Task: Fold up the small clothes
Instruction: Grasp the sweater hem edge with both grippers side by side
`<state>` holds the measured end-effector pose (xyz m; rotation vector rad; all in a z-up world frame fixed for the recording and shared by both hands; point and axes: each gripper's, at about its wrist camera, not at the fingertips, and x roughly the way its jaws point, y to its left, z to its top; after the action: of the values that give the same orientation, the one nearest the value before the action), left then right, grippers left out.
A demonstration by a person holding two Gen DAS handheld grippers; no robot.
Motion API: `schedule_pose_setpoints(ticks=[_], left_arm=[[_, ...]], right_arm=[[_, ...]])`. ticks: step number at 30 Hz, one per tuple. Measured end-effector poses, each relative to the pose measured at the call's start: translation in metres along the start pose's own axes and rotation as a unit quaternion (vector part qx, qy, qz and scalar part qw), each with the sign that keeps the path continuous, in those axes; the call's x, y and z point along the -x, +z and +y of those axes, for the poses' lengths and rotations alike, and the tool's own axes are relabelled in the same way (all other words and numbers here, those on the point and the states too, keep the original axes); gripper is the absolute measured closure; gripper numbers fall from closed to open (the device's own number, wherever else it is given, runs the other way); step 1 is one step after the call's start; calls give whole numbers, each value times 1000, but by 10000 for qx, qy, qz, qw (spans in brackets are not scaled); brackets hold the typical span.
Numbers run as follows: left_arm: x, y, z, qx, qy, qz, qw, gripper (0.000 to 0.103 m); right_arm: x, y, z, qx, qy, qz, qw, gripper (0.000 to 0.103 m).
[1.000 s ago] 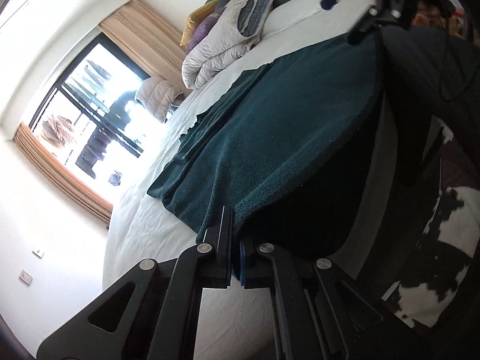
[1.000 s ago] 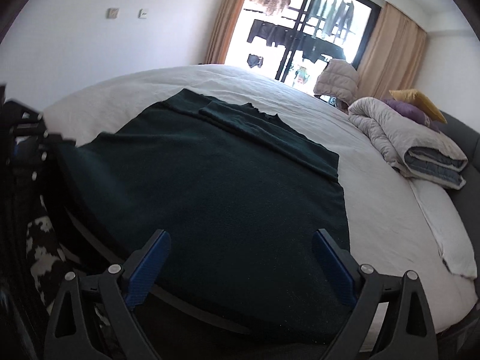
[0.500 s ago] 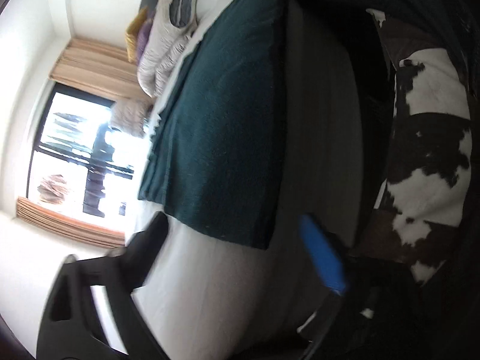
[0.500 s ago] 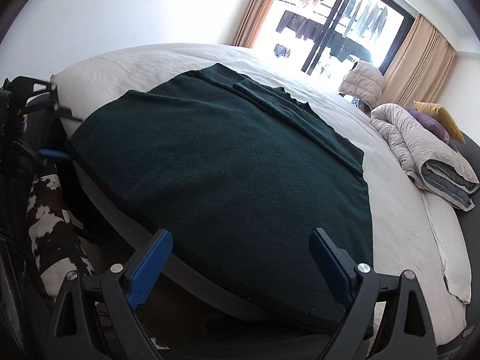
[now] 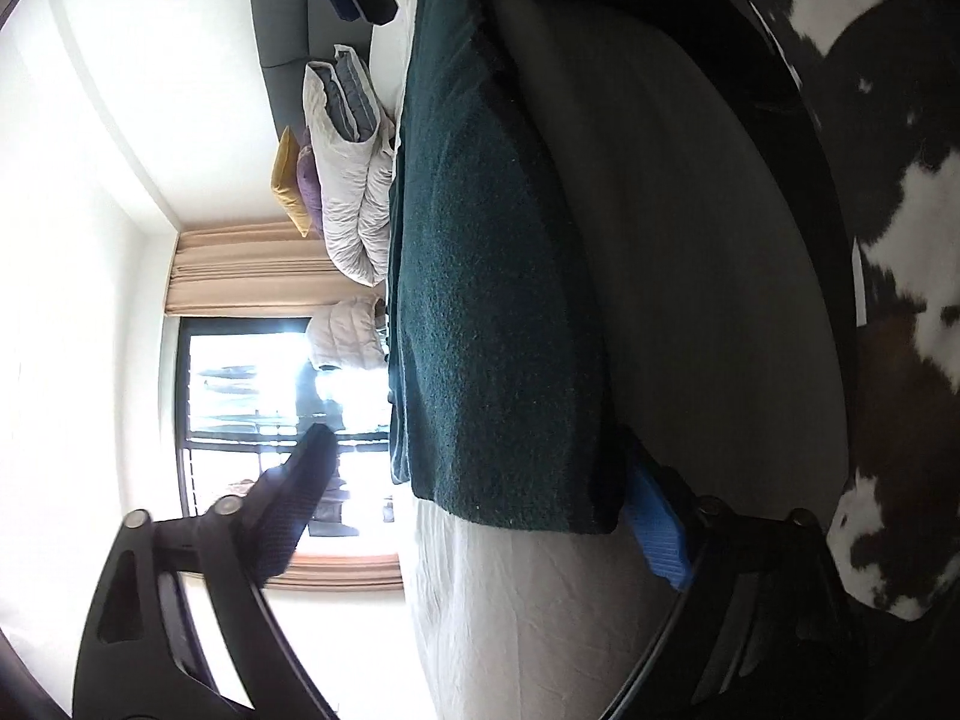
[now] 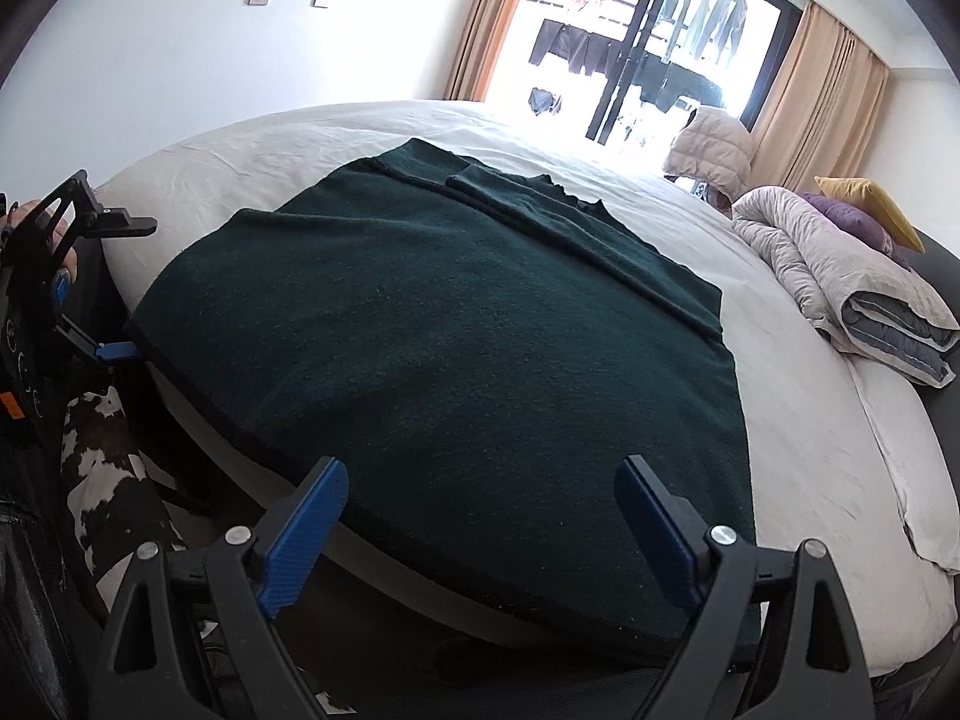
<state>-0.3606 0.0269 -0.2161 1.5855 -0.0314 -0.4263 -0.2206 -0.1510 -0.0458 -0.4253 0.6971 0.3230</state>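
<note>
**Both grippers at the near hem, ready to take hold**

In the right wrist view, the left gripper [image 6: 114, 285] sits at the far left edge of the frame, held by a hand [image 6: 45, 237], with one finger above and one below the near left corner of the dark green garment [image 6: 456, 324]. Its jaws are closing, yet its own camera shows the pads apart: the corner [image 5: 558, 504] lies between them, lower centre of that frame, with no pad clearly pressing on it.

The garment fills the middle of the right wrist view, spread flat on the white bed [image 6: 252, 144], its near hem hanging over the bed's edge and a folded-in strip running along its far side.

At bottom centre, the right gripper [image 6: 480, 531] has its jaws wide, closing slightly, with the near right part of the hem just beyond them; nothing is held.

The step looks like gripping both near corners before a fold. Next, each gripper needs to pinch the hem firmly, then lift together and carry it toward the far edge.
</note>
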Motion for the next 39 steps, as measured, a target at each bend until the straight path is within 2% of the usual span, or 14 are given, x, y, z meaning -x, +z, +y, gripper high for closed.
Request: schedule_pose_setpoints(ticks=[2, 3, 6, 10, 13, 15, 18, 20, 24, 27, 28, 32, 36, 39], left_arm=[[2, -2, 8, 242, -81, 20, 9997, 60], [2, -3, 12, 358, -149, 53, 9992, 70], [2, -5, 30, 673, -310, 67, 9972, 78], [14, -6, 55, 1000, -395, 12, 9942, 94], [23, -4, 79, 1485, -564, 0, 9873, 97], [22, -4, 95, 1904, -699, 41, 9792, 97], [18, -1, 115, 2390, -800, 111, 9677, 97], [19, 0, 128, 2617, -826, 122, 9615, 97], [21, -1, 151, 2971, -825, 137, 9512, 97], [23, -5, 165, 3242, -753, 172, 9428, 97], [21, -7, 170, 3323, -736, 190, 9401, 97], [19, -10, 186, 3531, -643, 205, 9331, 97], [14, -14, 204, 3681, -599, 188, 9277, 97], [8, -17, 214, 3770, -594, 210, 9241, 97]], right_arm=[[-1, 0, 0, 40, -27, 9, 10000, 14], [0, -1, 0, 100, -60, 13, 9999, 14], [1, -3, -3, 352, -231, 18, 9991, 14], [6, -14, -20, 751, -546, 146, 9956, 14], [12, -26, -46, 773, -765, 375, 9934, 15], [17, -34, -59, 687, -863, 495, 9927, 17], [20, -47, -63, 919, -925, 607, 9896, 18], [18, -55, -57, 1177, -874, 707, 9867, 22], [11, -67, -42, 1722, -875, 818, 9778, 26], [-1, -75, -30, 2198, -1068, 894, 9656, 31], [-4, -75, -30, 2237, -1083, 885, 9646, 34], [-13, -71, -36, 2302, -1289, 924, 9601, 34], [-19, -71, -39, 2413, -1295, 1043, 9561, 36], [-20, -67, -31, 2528, -1199, 1179, 9528, 43]])
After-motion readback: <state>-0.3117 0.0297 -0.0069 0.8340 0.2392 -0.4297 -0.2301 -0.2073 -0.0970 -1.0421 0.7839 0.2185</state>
